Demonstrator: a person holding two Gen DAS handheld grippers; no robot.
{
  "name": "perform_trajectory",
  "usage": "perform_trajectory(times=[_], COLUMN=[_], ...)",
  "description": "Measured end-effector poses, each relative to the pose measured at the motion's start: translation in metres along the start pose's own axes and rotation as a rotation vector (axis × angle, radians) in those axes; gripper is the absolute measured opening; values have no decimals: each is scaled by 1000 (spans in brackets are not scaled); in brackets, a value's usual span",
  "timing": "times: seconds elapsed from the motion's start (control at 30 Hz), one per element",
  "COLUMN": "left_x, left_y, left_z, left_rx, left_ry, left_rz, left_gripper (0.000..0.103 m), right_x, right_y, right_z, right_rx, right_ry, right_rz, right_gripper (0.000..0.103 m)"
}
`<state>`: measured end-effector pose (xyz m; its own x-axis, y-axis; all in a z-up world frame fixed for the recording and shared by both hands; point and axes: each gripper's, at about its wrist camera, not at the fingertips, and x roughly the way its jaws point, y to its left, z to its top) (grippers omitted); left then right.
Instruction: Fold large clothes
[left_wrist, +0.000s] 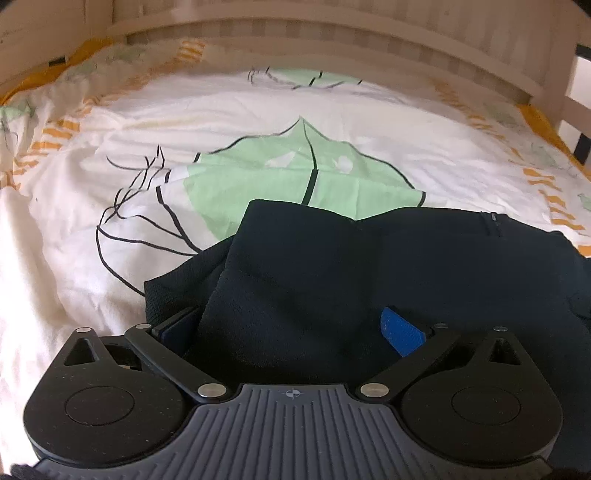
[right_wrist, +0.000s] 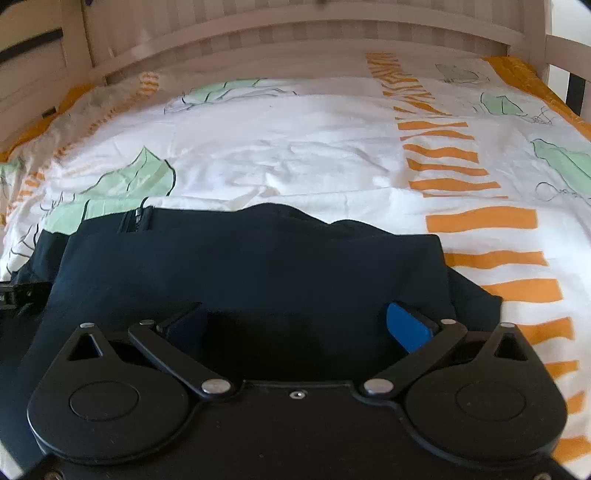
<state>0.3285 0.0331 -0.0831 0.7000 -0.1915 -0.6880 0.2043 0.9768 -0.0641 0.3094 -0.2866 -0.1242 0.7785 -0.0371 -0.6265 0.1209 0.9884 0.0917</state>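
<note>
Dark garment lies on the bed's leaf-print sheet; left tool and right tool both spread wide over it, gripping nothing.

Both tongs are black, with blue pads and silver screws.

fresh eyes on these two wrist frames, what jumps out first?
A dark navy garment fills the lower middle of both views, lying partly folded on the bedsheet, with a zip near its far edge. Around it the white sheet stands out: a big green leaf print just past the garment, and bold orange stripes on its right side. Both grippers, left and right, sit over the cloth with jaws wide apart.
</note>
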Motion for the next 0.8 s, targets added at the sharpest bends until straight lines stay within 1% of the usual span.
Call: perform_trajectory(times=[0.1,0.33,0.5,0.57,0.67,0.73,0.8], left_x=[-2,0,0,1,-3,-14,-29], left_y=[-1,-6,-7,-6,0,8,19], left_z=[-7,-8,-8,-5,3,3,-3], left_rx=[0,2,11,6,-21,-71,-125], left_ry=[-34,-70,-71,-56,8,45,51], left_rz=[2,13,21,16,-10,-40,-75], left_gripper=[103,103,103,103,103,103,103], right_x=[-3,-3,-2,-2,-2,-4,-10], right_y=[1,1,1,1,0,-2,-3], right_z=[-9,-12,-13,-12,-10,-6,-4], right_rx=[-3,-7,-9,-9,-7,-4,-8], right_ry=[-54,-98,-110,-108,-91,-62,-26], right_rz=[-4,-4,-6,-5,-3,6,16], right_gripper=[103,103,103,103,103,103,103])
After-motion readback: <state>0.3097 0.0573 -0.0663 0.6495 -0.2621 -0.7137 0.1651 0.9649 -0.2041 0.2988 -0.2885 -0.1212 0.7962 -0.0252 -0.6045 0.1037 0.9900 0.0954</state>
